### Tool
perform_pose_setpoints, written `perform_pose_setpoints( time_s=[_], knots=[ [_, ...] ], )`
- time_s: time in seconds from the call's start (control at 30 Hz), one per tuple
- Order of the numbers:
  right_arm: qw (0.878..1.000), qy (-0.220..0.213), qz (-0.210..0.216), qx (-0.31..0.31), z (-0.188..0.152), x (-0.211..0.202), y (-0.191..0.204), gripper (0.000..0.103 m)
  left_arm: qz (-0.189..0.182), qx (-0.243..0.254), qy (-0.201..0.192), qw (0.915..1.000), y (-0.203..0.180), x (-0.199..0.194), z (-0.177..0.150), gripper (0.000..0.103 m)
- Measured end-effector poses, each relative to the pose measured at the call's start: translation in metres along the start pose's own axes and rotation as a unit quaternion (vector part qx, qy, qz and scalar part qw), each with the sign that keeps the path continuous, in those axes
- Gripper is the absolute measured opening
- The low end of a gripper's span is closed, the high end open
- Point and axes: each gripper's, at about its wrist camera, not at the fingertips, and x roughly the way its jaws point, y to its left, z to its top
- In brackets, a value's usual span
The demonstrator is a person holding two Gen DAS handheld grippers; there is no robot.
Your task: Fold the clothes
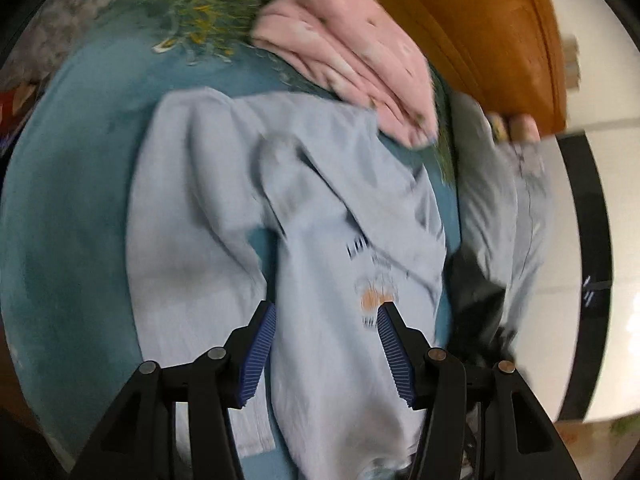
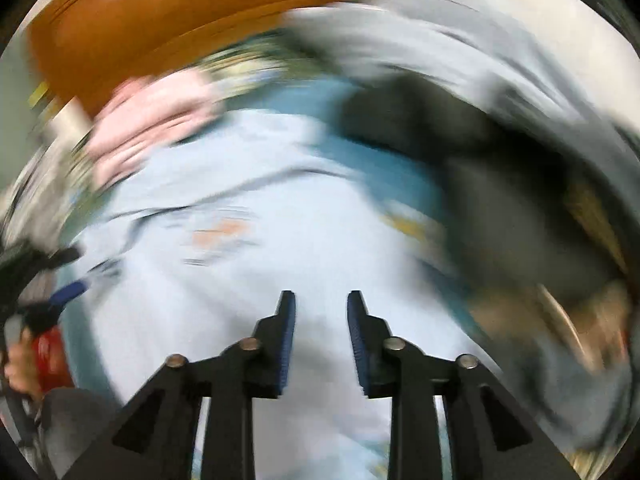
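A pale blue shirt (image 1: 320, 208) with a small orange print (image 1: 374, 298) lies crumpled on a teal bedspread (image 1: 68, 208). My left gripper (image 1: 326, 316) hovers open over its lower part, fingers wide apart with nothing between them. The right wrist view is heavily blurred; there the same pale blue shirt (image 2: 248, 240) fills the middle, and my right gripper (image 2: 321, 304) stands open above it with a narrow gap and nothing held. The left gripper's blue pad (image 2: 70, 292) shows at the left edge.
A folded pink garment (image 1: 352, 60) lies beyond the shirt, near an orange-brown wooden headboard (image 1: 492, 32). More pale grey-blue clothing (image 1: 504, 200) and a dark garment (image 1: 476, 300) lie to the right. A flower pattern (image 1: 192, 4) marks the bedspread's far part. A hand (image 2: 18, 360) shows at far left.
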Motion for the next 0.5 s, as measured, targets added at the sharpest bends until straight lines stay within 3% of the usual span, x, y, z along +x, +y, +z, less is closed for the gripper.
perform_pose_setpoints(
  time_s=[0.1, 0.23, 0.33, 0.5],
  knots=[
    [0.998, 0.003, 0.042, -0.055, 0.039, 0.028, 0.059, 0.028, -0.055, -0.069, 0.014, 0.9960, 0.020, 0.002, 0.029, 0.057],
    [0.996, 0.016, 0.081, -0.026, 0.065, 0.054, 0.095, 0.028, -0.112, -0.146, 0.031, 0.9823, 0.030, 0.019, 0.066, 0.057],
    [0.996, 0.027, 0.086, -0.014, 0.069, 0.066, 0.103, 0.028, -0.103, -0.179, 0.039, 0.9776, 0.034, 0.037, 0.085, 0.055],
    [0.998, 0.047, 0.050, -0.005, 0.060, 0.066, 0.081, 0.028, -0.085, -0.235, 0.065, 0.9661, 0.043, 0.064, 0.101, 0.054]
  ],
)
